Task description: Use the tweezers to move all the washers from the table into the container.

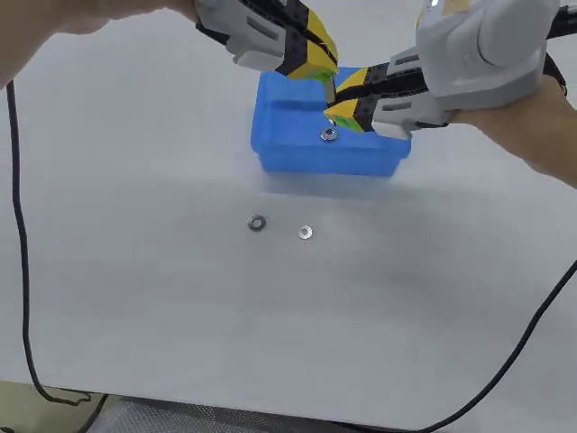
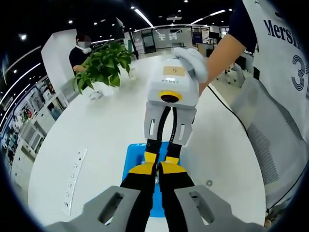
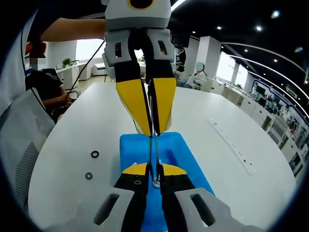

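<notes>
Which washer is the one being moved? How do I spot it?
Find the blue container on the white table. Above it, one washer is pinched at the tip of the tweezers. The other two washers lie loose on the bare table.

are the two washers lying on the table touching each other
Apart. The head view shows a strip of bare table between the darker washer and the paler washer; the right gripper view shows a gap too.
</notes>
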Demonstrator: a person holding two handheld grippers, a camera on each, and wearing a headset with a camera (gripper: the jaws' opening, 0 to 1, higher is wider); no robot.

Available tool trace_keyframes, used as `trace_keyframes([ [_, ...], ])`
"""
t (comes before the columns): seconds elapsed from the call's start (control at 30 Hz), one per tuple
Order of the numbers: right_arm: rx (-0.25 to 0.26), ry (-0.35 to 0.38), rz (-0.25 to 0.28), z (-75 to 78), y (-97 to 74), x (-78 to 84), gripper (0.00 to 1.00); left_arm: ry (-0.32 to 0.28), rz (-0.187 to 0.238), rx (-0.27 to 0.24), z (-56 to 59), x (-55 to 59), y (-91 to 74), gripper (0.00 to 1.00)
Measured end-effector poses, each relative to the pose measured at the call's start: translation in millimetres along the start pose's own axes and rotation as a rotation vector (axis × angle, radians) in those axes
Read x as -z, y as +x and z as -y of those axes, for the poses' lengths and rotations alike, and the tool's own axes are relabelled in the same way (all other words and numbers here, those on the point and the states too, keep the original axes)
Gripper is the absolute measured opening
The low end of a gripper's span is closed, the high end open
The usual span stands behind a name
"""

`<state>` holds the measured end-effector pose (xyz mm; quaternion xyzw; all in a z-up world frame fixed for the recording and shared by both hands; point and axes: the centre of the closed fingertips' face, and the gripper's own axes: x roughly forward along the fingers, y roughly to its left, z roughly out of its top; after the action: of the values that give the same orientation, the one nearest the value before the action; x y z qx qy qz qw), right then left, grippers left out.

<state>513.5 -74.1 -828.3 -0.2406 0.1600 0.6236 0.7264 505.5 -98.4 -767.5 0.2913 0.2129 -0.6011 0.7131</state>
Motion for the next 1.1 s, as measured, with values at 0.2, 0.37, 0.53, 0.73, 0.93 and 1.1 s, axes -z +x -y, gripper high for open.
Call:
trace_keyframes([
  [0.2,-0.009,0.017,-0.007,-3.7,7.6,9.2,0.09,-0.019,-0.007,0.006,0.9,10.1,6.1,0.07],
  [0.37,-0.003,0.022,-0.01,-1.2,10.0,11.6,0.09,-0.03,-0.006,0.002,-2.1,13.7,7.9,0.07],
  [0.53,-0.001,0.026,-0.018,-1.3,12.9,15.6,0.09,-0.038,-0.013,0.01,-1.3,16.8,10.6,0.07],
  [0.73,-0.003,0.041,-0.02,-0.8,13.6,19.1,0.1,-0.042,-0.015,0.017,-0.9,18.5,12.6,0.07],
  [0.93,0.008,0.042,-0.025,1.6,8.9,18.4,0.12,-0.037,-0.014,0.013,0.5,14.2,10.7,0.06],
  [1.1,0.011,0.035,-0.015,-2.5,3.7,9.5,0.12,-0.028,-0.016,0.011,5.7,8.9,2.7,0.06],
])
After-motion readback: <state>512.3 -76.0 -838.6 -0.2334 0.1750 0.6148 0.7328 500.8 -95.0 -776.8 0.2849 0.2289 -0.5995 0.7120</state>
